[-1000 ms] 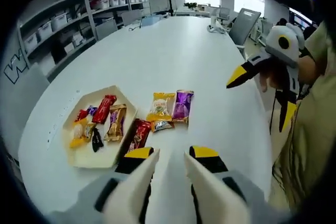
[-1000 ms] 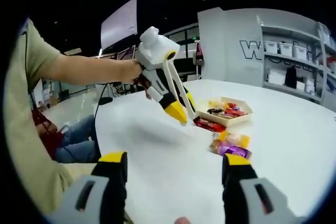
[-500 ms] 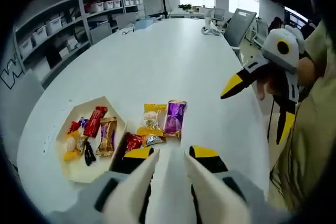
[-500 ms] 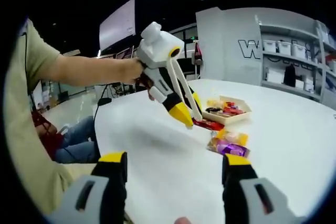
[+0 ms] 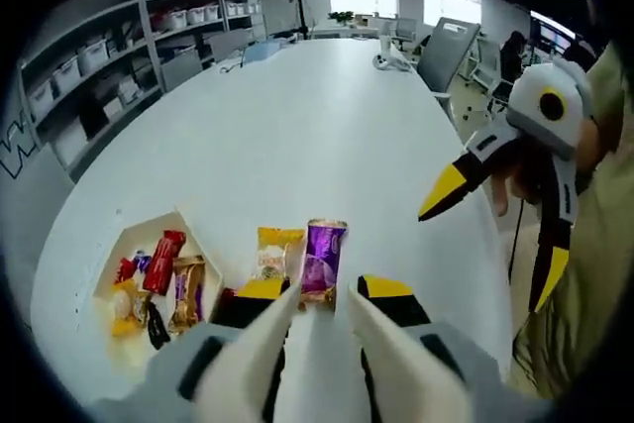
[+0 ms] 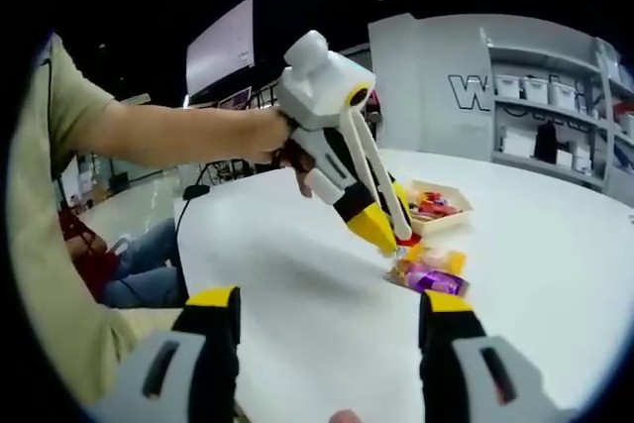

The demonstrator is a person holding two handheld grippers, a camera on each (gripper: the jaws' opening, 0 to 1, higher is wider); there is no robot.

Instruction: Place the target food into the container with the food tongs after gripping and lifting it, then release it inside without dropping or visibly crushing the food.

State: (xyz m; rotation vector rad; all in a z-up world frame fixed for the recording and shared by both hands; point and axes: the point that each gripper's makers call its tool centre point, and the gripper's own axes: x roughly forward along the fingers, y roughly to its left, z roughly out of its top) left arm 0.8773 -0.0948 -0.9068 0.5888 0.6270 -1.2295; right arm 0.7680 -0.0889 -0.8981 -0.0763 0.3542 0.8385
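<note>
The purple wrapped snack (image 5: 322, 262) lay flat on the white table (image 5: 317, 116), just beyond the tips of the left gripper (image 5: 319, 296), with its long axis running away from that camera toward the far end of the table. Beside it lay a yellow wrapped snack (image 5: 276, 250) on a near-parallel line, and a red wrapper (image 5: 226, 297) showed partly behind the left jaw. In the right gripper view the purple snack (image 6: 432, 280) and the yellow one (image 6: 433, 259) lay together past the left gripper's yellow tips.

The left gripper's jaws stood narrowly apart, with nothing between them, the tips hovering close over the near ends of the two packets; whether they touched anything could not be told. The right gripper (image 6: 329, 310) had its jaws spread wide and empty, raised above the table edge. In the left gripper view it appeared at the right side (image 5: 495, 215), held in a hand (image 5: 515, 180), jaws spread there too.

The tray (image 5: 99, 274) sat to the left of the loose packets, holding several wrapped sweets, red, gold, yellow and black. In the right gripper view the tray (image 6: 451, 213) lay behind the snacks.

Grey shelving (image 5: 89, 56) with white bins lined one wall; an office chair (image 5: 446, 47) stood by the far table edge under bright windows.
</note>
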